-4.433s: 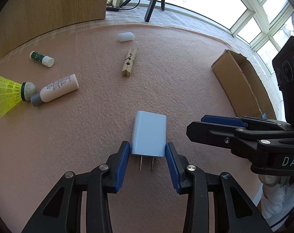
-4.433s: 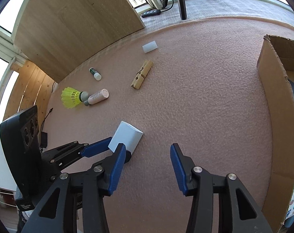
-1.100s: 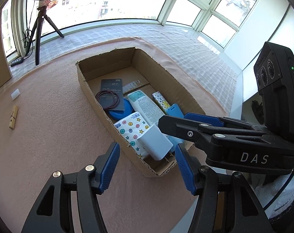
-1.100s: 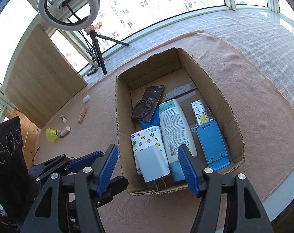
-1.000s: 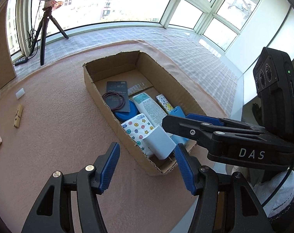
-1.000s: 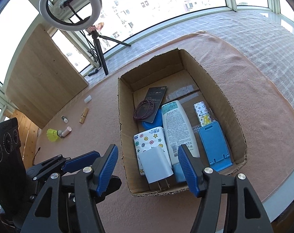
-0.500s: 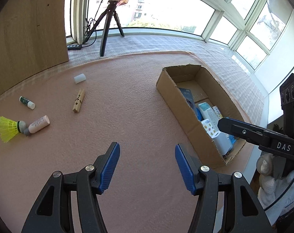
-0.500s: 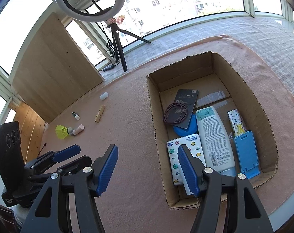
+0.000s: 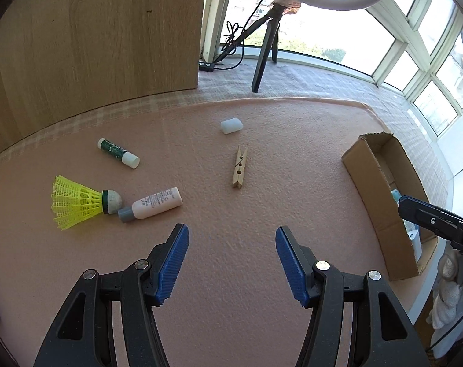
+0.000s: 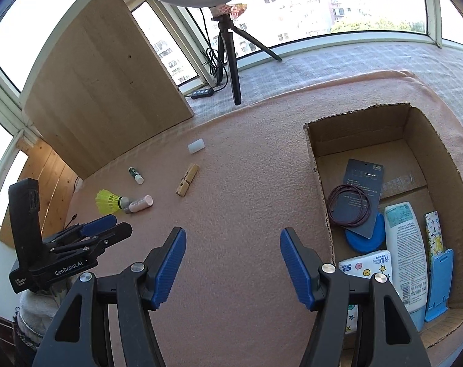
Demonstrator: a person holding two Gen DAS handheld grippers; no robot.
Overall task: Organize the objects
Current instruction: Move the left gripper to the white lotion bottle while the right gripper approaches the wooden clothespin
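On the pink mat lie a yellow shuttlecock (image 9: 77, 203), a small pink tube (image 9: 153, 204), a green stick with a white cap (image 9: 118, 153), a wooden clothespin (image 9: 240, 170) and a white eraser-like block (image 9: 231, 125). My left gripper (image 9: 231, 244) hangs open and empty above the mat, just in front of the tube. The cardboard box (image 10: 318, 183) at the right holds a lotion bottle (image 10: 407, 244), a dark card (image 10: 361, 195), a blue stand and other items. Beside the box's left wall, over bare mat, my right gripper (image 10: 233, 247) is open and empty.
A wooden panel (image 9: 93, 36) stands behind the mat at the left. A ring-light tripod (image 9: 263, 58) and a power strip (image 9: 206, 66) are on the checked cloth by the windows. The mat's right edge runs just past the box.
The left gripper swung left, away from the box, and now faces the loose items on the mat. The right gripper also shifted left, off the box and over bare mat.
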